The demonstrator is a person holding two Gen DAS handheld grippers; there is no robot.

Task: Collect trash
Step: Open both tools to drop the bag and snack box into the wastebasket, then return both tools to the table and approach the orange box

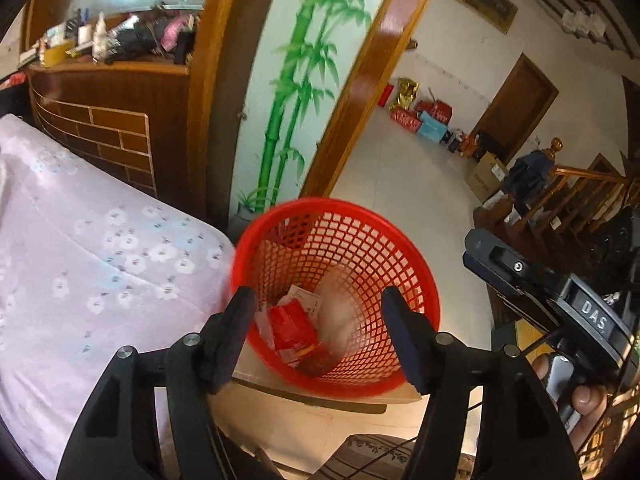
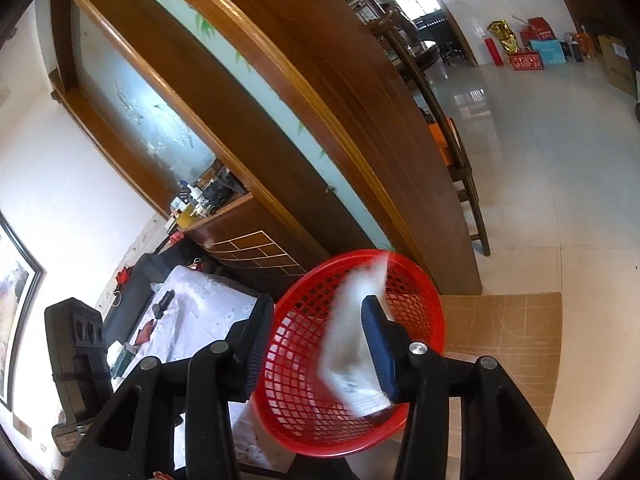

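Red basket (image 1: 340,292) stands on the desk (image 1: 320,394) beside the bed (image 1: 80,240). Left gripper (image 1: 320,320) jaws spread, empty, above it. Right gripper (image 2: 316,336) jaws spread; blurred white wrapper (image 2: 352,344) lies against the right jaw, over the basket.

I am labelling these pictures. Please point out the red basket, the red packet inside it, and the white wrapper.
red basket (image 1: 280,216), left wrist view, far rim.
red packet (image 1: 292,328), left wrist view, its face.
white wrapper (image 2: 346,344), right wrist view, blurred middle.

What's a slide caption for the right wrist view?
Right gripper, open, over the red mesh basket, with a blurred white wrapper beside its right finger, apparently dropping in.
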